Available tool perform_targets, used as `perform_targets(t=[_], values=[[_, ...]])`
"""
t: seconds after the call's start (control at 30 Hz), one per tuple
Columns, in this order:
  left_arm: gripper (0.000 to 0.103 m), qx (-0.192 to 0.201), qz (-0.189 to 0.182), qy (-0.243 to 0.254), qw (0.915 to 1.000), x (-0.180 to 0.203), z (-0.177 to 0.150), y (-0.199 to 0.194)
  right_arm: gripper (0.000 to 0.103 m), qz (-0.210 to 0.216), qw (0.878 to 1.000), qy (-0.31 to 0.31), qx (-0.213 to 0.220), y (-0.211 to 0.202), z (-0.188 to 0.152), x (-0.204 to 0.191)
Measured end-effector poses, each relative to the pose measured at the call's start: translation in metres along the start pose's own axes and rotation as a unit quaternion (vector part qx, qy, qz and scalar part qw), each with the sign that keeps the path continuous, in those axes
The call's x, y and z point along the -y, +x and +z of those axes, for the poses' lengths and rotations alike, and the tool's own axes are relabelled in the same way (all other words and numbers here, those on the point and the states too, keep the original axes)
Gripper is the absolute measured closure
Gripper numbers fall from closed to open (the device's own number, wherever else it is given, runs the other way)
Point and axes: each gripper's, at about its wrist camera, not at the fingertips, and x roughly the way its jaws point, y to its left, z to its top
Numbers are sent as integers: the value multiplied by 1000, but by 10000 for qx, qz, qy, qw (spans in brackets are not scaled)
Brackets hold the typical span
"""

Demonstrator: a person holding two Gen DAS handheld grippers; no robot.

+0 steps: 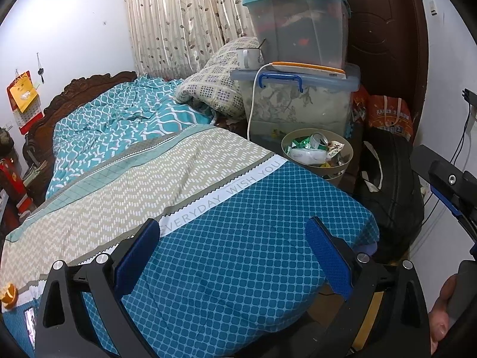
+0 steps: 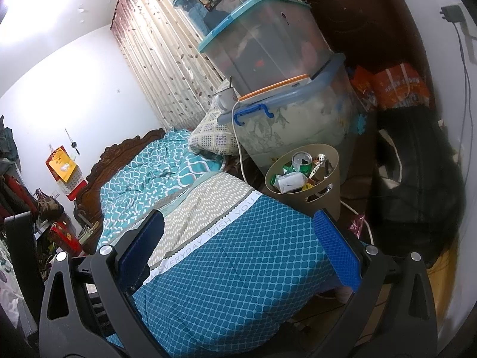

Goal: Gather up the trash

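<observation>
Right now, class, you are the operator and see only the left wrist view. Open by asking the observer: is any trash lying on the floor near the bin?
Observer: Yes. The right wrist view shows a pink crumpled thing on the floor beside the bin.
Operator: Anything else down there?
Observer: A white cable runs along the floor next to it.
Operator: Is the other tool holding something?
Observer: No. The right gripper has its jaws open and empty, over the bed corner.
</observation>
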Motion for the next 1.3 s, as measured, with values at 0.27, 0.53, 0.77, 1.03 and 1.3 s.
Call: perform_targets(t=[0.27, 0.53, 0.77, 1.03, 1.3], values=[[9, -2, 3, -3, 10000, 0, 0, 0, 4, -2, 10000, 6, -1, -1, 0, 0], [9, -16, 0, -8, 10000, -1, -3, 2, 4, -1, 10000, 3, -5, -1, 0, 0], [9, -20, -1, -11, 10000, -1, -3, 2, 4, 8, 10000, -1, -13, 0, -1, -1], [9, -18, -4, 4, 10000, -1, -3, 1, 4, 5, 10000, 2, -11, 0, -1, -2], [9, -21, -5, 5, 10000, -2, -3, 2, 4, 12, 10000, -4, -12, 0, -1, -3]])
